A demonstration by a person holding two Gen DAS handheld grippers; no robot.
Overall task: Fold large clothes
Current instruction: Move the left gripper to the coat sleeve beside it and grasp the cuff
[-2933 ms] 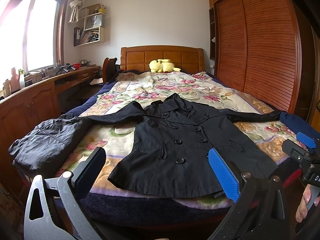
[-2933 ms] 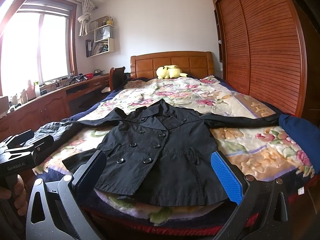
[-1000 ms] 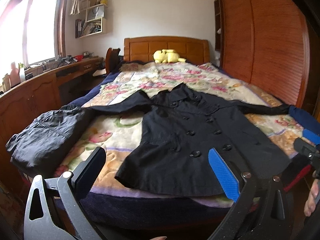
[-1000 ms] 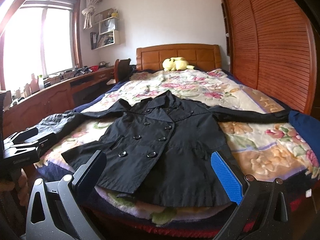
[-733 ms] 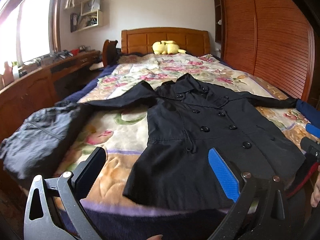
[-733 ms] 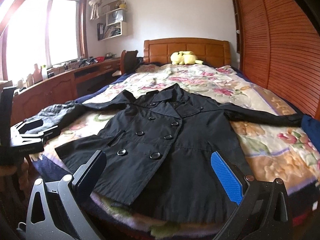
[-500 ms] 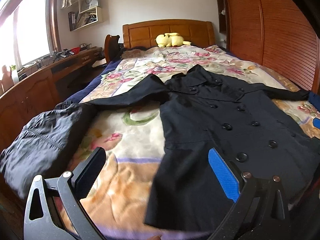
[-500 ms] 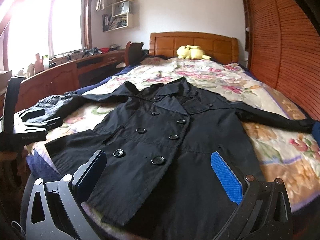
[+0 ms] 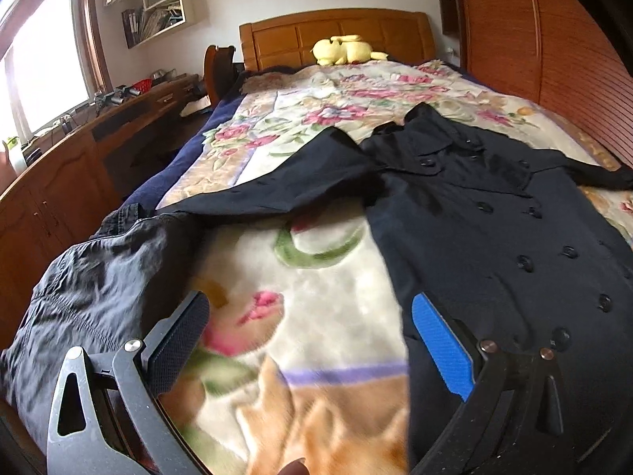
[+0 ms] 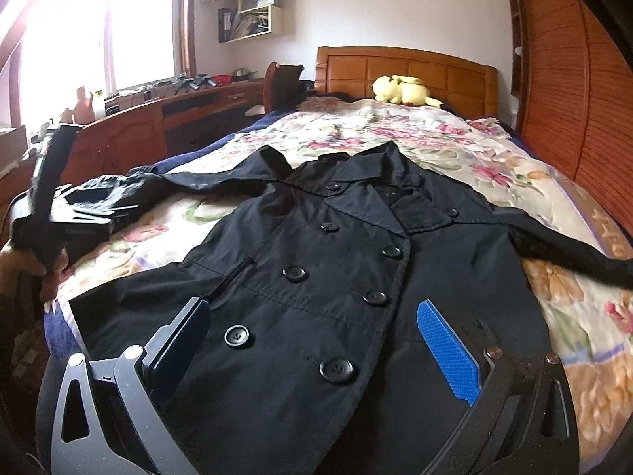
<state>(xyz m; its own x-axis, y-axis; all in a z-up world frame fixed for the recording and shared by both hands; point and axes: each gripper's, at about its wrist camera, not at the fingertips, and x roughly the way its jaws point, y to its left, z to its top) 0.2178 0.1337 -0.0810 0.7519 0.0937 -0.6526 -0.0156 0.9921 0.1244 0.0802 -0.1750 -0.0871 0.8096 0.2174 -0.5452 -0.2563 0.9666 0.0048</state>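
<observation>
A black double-breasted coat (image 10: 336, 277) lies face up and buttoned on the flowered blanket (image 10: 415, 138) of a bed, collar toward the wooden headboard (image 10: 403, 67) at twelve o'clock and hem toward the camera. Its sleeves are stretched out to either side: one runs toward nine o'clock, the other toward three o'clock across the blanket.

In the right wrist view the right gripper (image 10: 314, 340) hangs over the lower front of the coat with its jaws spread wide and nothing between them; the black pad sits at seven o'clock and the blue pad at five o'clock, with two of the coat's buttons showing in the gap. Whether the pads touch the cloth cannot be told.

In the left wrist view the left gripper (image 9: 304, 340) is also spread wide and empty. It hangs over bare blanket just beside the coat's side edge, the blue pad over the dark cloth at four o'clock. A second dark, crumpled garment (image 9: 91, 289) lies at the bed's edge at eight o'clock, meeting the end of the coat's sleeve. The nearest part of the blanket is blurred.

A yellow plush toy (image 9: 344, 49) rests against the headboard at twelve o'clock. A wooden desk (image 10: 166, 118) runs along the wall under the window at ten o'clock, and a slatted wardrobe (image 10: 573, 99) stands at two o'clock.
</observation>
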